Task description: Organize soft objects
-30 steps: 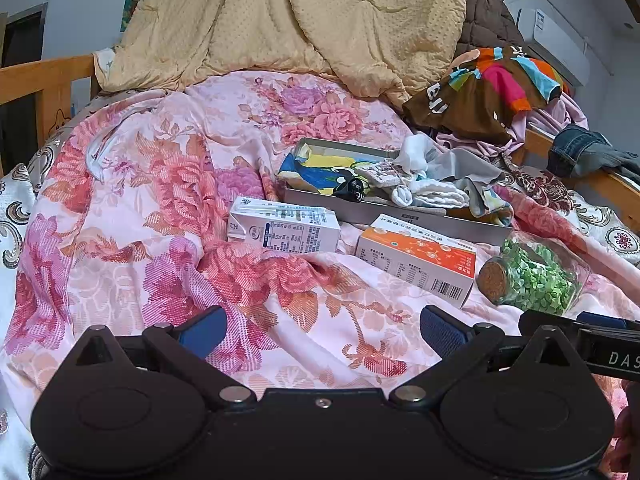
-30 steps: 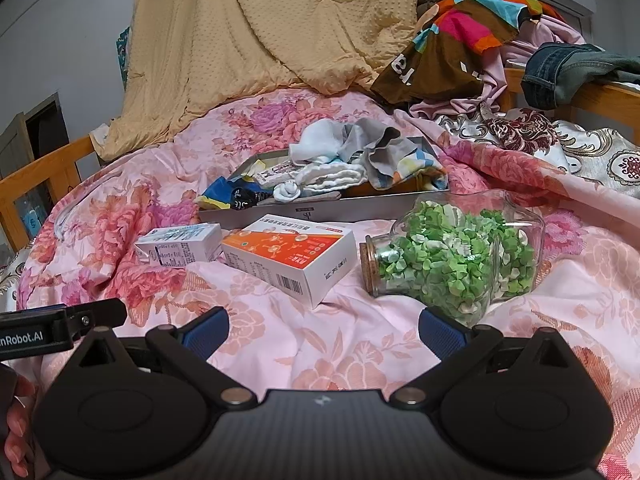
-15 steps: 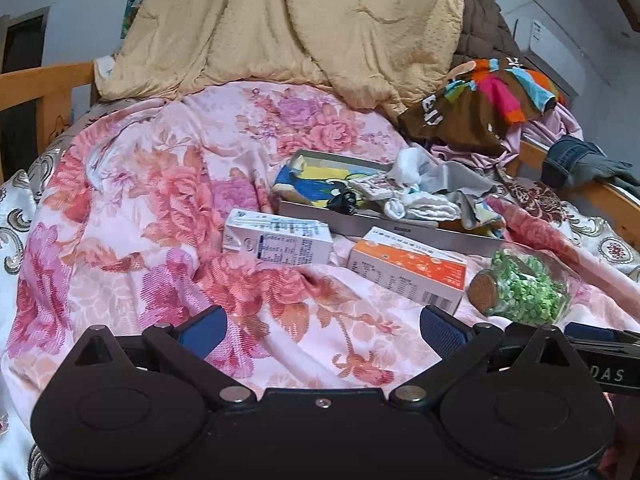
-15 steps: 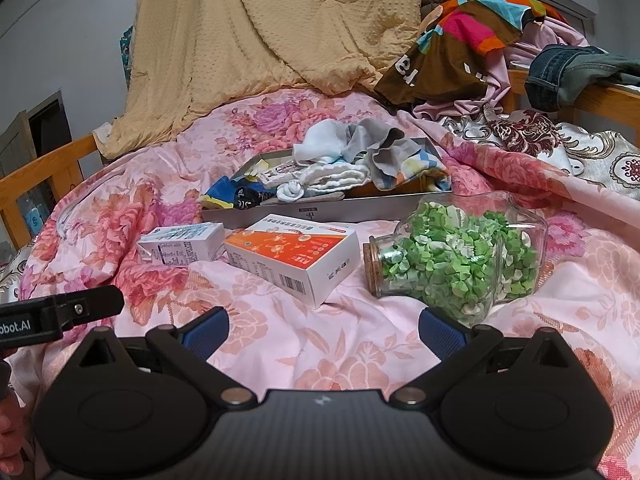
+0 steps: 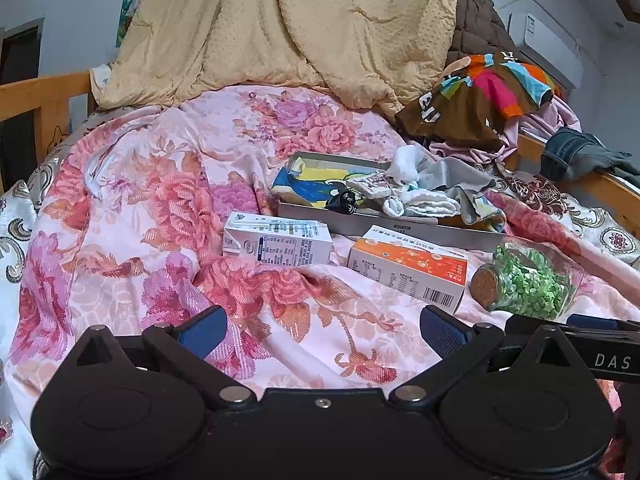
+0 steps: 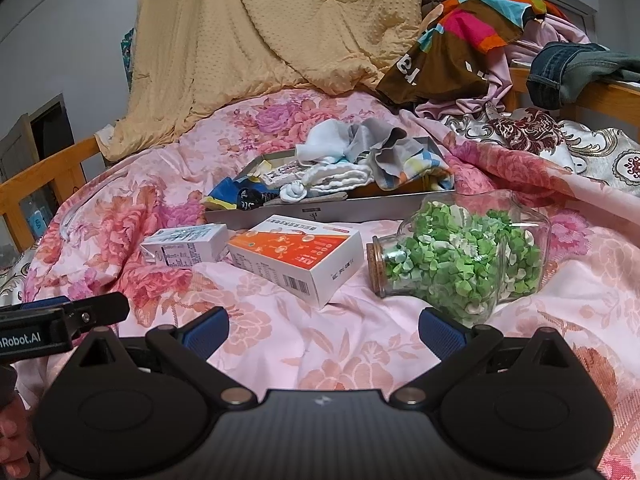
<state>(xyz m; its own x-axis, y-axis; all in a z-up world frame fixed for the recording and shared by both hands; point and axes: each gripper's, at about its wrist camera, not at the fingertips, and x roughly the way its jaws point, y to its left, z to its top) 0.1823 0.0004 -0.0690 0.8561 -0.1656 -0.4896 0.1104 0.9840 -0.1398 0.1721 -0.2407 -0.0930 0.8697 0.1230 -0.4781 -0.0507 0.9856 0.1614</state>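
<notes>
Both cameras pull back slightly from the bed; nothing on it shifts. Left gripper (image 5: 322, 326) and right gripper (image 6: 323, 326) hover with jaws wide, empty. Socks (image 6: 340, 176) lie heaped in the tray (image 6: 360, 210) mid-bed, awaiting sorting.

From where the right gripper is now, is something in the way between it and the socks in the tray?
Yes. The orange box and the jar lie on the quilt between the open right gripper and the tray holding the socks. A gap shows between box and jar.
</notes>
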